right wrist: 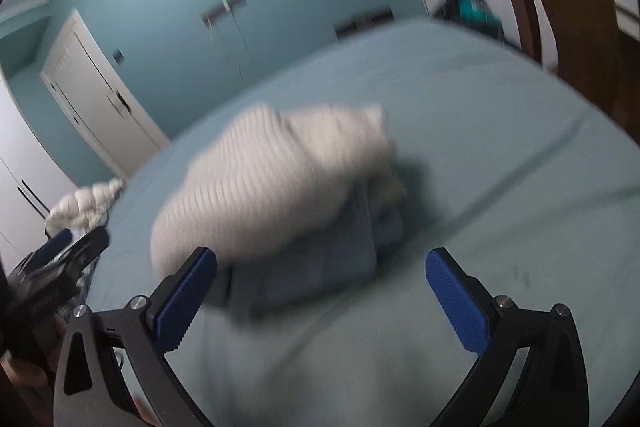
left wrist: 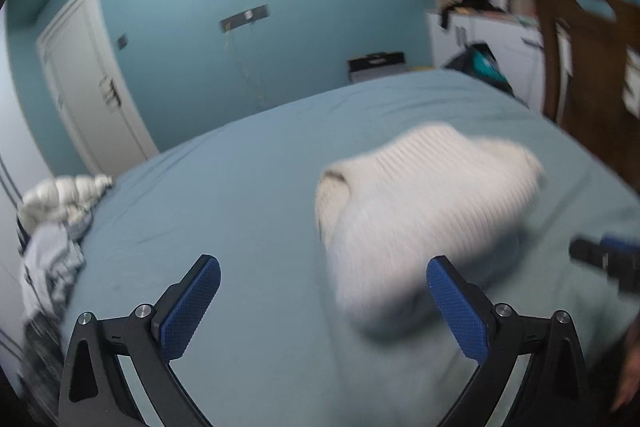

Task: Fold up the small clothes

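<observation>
A folded cream ribbed knit garment (left wrist: 424, 203) lies on the bed, blurred by motion. In the right wrist view the cream garment (right wrist: 272, 187) rests on top of a folded blue garment (right wrist: 320, 267). My left gripper (left wrist: 323, 301) is open and empty, just in front of the cream garment's near edge. My right gripper (right wrist: 321, 293) is open and empty, just in front of the stack. Each gripper shows at the edge of the other's view: the right one (left wrist: 604, 255) and the left one (right wrist: 56, 267).
The bed has a pale blue-green sheet (left wrist: 240, 195). A heap of unfolded clothes (left wrist: 56, 219) lies at the bed's far left edge. A wooden headboard (left wrist: 588, 67) stands at the right. A white door (left wrist: 92, 87) and blue wall lie beyond.
</observation>
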Tool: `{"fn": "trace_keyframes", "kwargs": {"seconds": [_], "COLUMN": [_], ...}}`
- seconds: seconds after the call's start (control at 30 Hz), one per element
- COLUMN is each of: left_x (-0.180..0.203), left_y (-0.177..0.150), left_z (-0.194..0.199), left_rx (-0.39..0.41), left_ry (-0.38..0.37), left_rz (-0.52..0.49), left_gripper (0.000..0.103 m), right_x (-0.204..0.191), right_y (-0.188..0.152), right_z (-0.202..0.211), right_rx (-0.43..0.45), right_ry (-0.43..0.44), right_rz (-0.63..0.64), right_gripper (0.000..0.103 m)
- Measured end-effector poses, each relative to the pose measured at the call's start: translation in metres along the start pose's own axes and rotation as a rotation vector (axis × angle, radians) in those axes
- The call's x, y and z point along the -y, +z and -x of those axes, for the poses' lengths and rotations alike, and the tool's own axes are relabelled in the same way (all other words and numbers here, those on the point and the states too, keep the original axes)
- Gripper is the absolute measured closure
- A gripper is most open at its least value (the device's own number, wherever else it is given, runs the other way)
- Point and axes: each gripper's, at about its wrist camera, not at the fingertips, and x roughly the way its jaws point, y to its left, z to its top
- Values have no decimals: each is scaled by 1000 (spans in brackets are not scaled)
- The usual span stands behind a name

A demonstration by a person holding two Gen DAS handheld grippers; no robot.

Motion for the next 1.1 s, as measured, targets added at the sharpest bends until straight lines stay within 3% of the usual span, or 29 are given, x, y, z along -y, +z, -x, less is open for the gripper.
{"fn": "trace_keyframes", "kwargs": {"seconds": [0.13, 0.3, 0.43, 0.53, 0.67, 0.77, 1.1], "left_x": [8, -16, -21, -22, -13, -7, -2], "left_y": [-13, -22, -26, -27, -34, -34, -36], "left_z": [21, 32, 26, 11, -7, -5, -1], "left_rx": [-34, -35, -91, -152, -241, -236, -225], "left_ry": [-59, -43, -34, -41, 43, 52, 59], "left_rz": [-62, 7, 74, 111, 84, 49, 22], "left_gripper": [0, 0, 0, 0, 0, 0, 0], "right_x": [-12, -31, -41, -41, -37, -32, -17], "right_y": [-12, -27, -41, -47, -43, -39, -33], "right_z": [15, 32, 49, 51, 34, 23, 25], "right_rx": [-56, -15, 105, 163, 107, 62, 71], "right_ry": [-74, -204, -278, -253, -260, -247, -201], "right_rz": [88, 304, 413, 430, 414, 398, 334], "right_gripper": [1, 1, 1, 1, 1, 1, 1]}}
